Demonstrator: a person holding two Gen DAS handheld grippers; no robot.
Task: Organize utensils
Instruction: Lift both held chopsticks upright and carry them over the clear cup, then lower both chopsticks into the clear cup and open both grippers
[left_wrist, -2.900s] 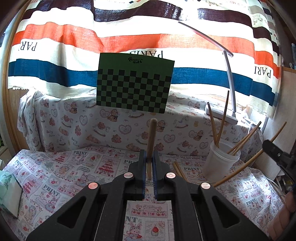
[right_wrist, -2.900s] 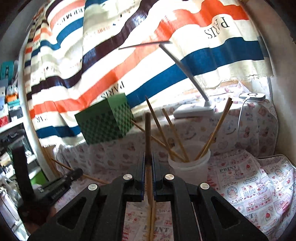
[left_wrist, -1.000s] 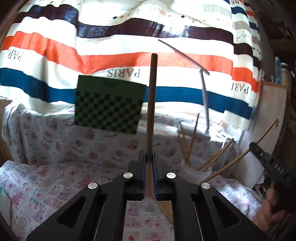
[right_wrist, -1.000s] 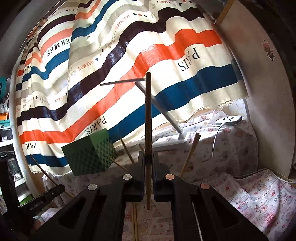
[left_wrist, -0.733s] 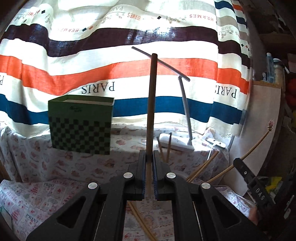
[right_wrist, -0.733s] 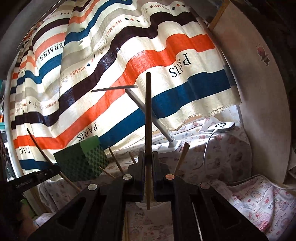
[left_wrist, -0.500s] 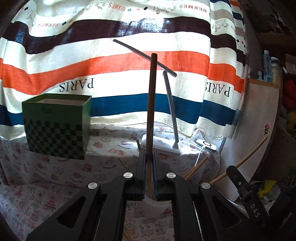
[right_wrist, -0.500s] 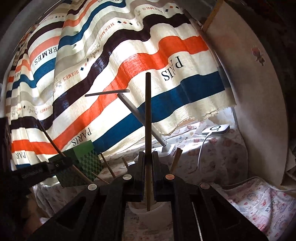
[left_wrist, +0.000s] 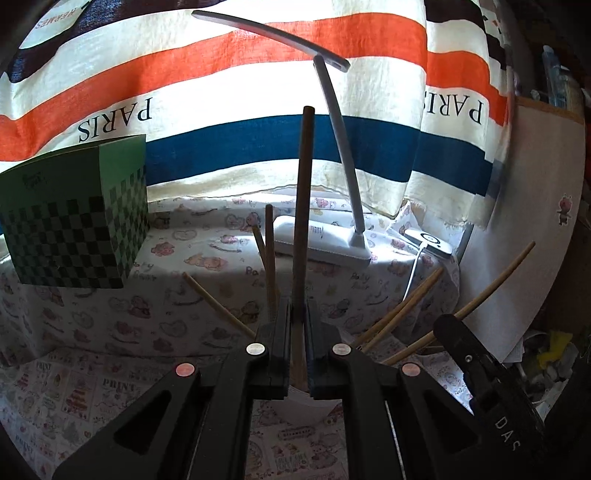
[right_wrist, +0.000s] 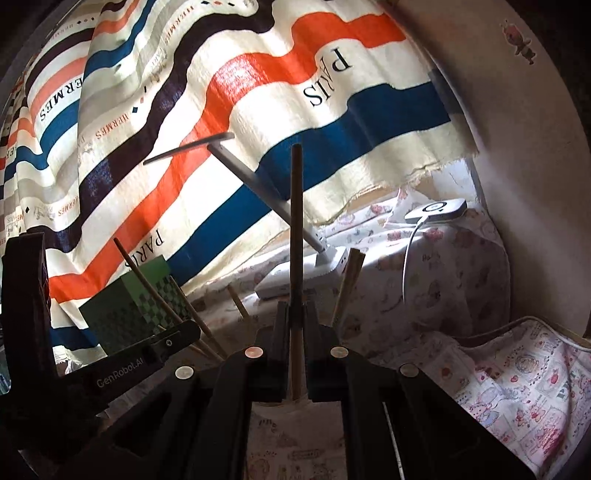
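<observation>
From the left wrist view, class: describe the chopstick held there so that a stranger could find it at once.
Find the white desk lamp below the striped curtain. In front of its base, a dark chopstick rises upright from the left hand-held gripper. Unlike the paler, splayed chopsticks in the cup, it is clamped and tallest.

Print-covered table (left_wrist: 92, 391), white cup (left_wrist: 310, 400) on it; behind, raised ledge (left_wrist: 207, 258) with checkered green box (left_wrist: 74, 225), desk lamp (left_wrist: 321, 243).

Backlit striped curtain (left_wrist: 258, 92) glaring, foreground in shadow, fisheye-bent edges, dark corners
</observation>
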